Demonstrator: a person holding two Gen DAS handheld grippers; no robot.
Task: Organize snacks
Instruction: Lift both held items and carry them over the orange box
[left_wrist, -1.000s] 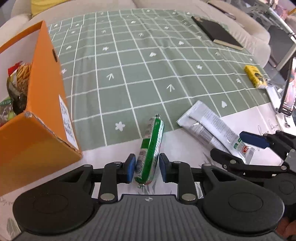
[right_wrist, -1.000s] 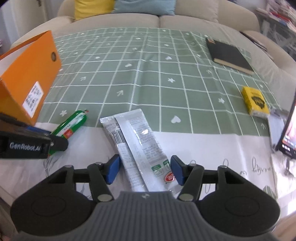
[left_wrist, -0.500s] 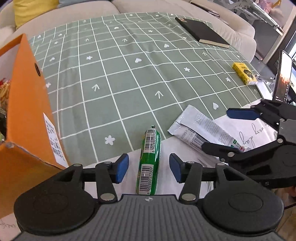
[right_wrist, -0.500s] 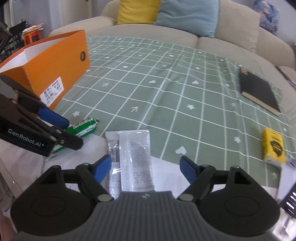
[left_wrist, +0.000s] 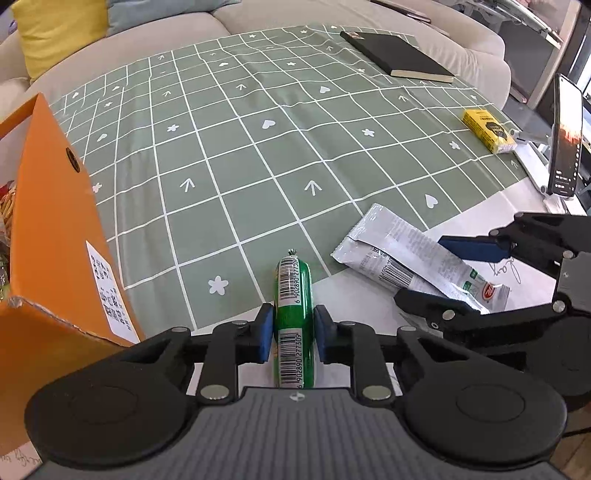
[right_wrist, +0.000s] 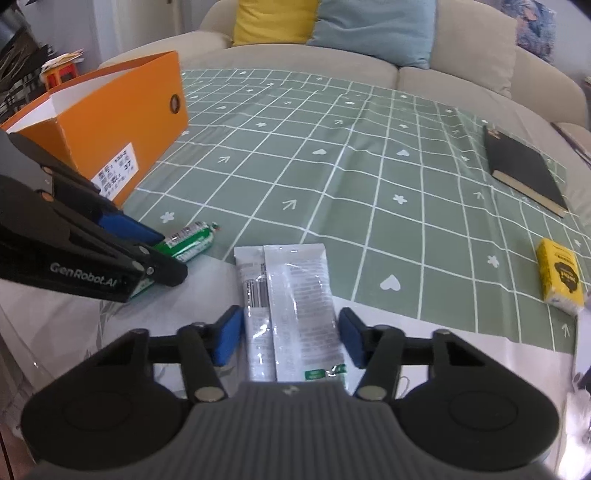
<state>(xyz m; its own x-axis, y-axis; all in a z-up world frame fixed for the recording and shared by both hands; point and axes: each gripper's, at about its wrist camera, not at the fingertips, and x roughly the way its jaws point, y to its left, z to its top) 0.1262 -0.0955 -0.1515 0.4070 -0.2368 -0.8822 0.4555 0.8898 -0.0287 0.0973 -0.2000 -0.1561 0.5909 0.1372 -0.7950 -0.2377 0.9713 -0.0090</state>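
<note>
Both grippers' jaws have just been closing, after standing wider half a second ago.

Left gripper (left_wrist: 293, 328): blue pads clamped against both sides of the green sausage stick (left_wrist: 294, 295), which lies lengthwise between them, barcode up, its far tip on the edge of the green checked tablecloth (left_wrist: 258, 155).

Right gripper (right_wrist: 291, 338): fingers apart, straddling the silver snack packet (right_wrist: 295, 306); a thin gap shows beside each pad, so no grip is made. Packet lies flat, its near end on the white table surface (right_wrist: 443, 325), its far end on the cloth.

Orange box (left_wrist: 55, 240): on the left beside the sausage, open, snack bags partly visible inside.

Yellow pack (right_wrist: 561, 273): right edge of cloth, well apart.

Black notebook (right_wrist: 524, 170): far right.

Sofa (right_wrist: 443, 66) with yellow and blue cushions: beyond the table.
</note>
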